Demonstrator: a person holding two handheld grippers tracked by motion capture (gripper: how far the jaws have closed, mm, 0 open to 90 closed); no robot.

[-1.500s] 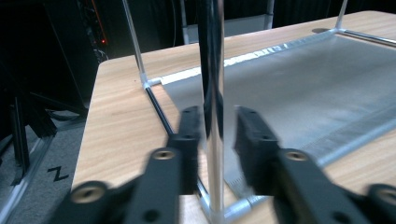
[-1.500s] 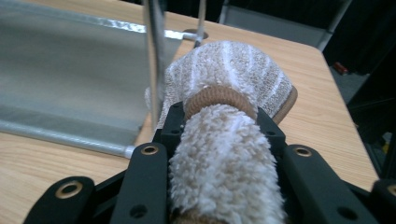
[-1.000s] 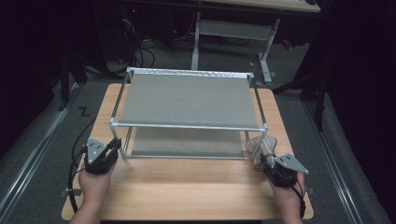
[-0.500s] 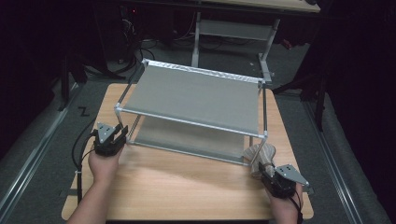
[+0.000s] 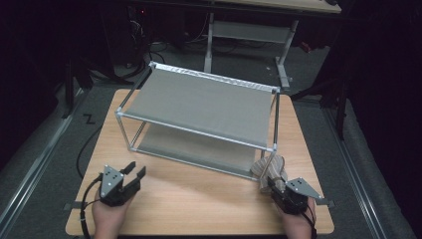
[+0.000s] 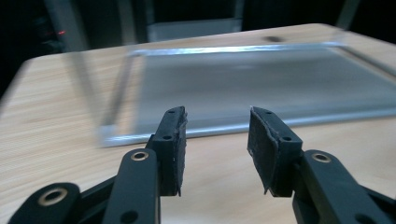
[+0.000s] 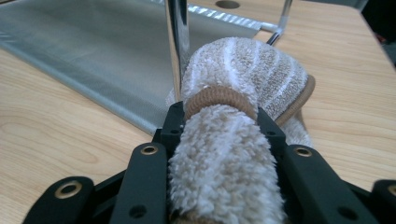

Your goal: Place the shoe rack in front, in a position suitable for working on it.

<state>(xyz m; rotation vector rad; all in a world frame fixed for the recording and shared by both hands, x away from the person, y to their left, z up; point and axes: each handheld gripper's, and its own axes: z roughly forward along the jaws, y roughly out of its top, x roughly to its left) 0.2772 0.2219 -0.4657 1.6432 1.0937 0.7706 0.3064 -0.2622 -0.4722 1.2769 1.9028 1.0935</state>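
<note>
Two grippers sit at the near table edge. The left gripper (image 5: 133,175) has just let go of the rack (image 5: 199,104): its jaws have been opening, now stand half apart with nothing between them, and it has drawn back from the frame's near-left post. The right gripper (image 5: 272,183) stays clamped on a rolled towel (image 7: 233,140), pressed against the post just ahead. Beyond, the rack has swung askew on the table (image 5: 209,199), so wiping likely comes next.

High view: overhead, facing twelve o'clock across the tabletop (image 5: 199,199). Tool views — low, close over the wood; both share the rack (image 5: 199,107) with it — left distant, right near.
</note>
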